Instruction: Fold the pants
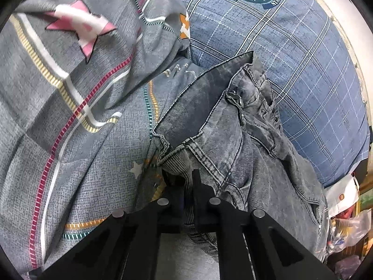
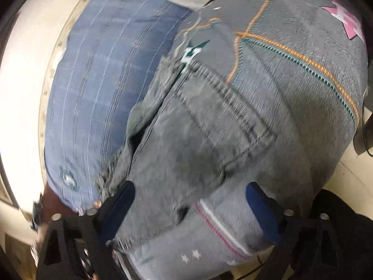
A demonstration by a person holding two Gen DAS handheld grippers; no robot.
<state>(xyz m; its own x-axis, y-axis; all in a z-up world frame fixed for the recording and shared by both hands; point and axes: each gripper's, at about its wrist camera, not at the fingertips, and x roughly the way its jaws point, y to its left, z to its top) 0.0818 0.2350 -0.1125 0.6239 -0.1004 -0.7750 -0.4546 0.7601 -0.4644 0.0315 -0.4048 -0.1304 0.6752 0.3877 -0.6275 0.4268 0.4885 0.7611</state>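
Grey washed denim pants (image 1: 235, 126) lie bunched on a bed, partly on a grey quilt and partly against a blue checked pillow. My left gripper (image 1: 186, 182) is shut on a fold of the pants near a hem or waistband edge, its black fingers pinching the cloth. In the right wrist view the pants (image 2: 191, 140) lie in front with a back pocket showing and a frayed hem near the left finger. My right gripper (image 2: 191, 196) is open, its blue-padded fingers (image 2: 123, 198) spread wide above the denim. The view is blurred.
The grey quilt (image 1: 70, 116) with coloured stripes and a pink star covers the left. The blue checked pillow (image 1: 291, 58) lies at the right by the bed edge. Plastic bags (image 1: 347, 228) sit beyond the bed. A white wall (image 2: 21, 93) is at the left.
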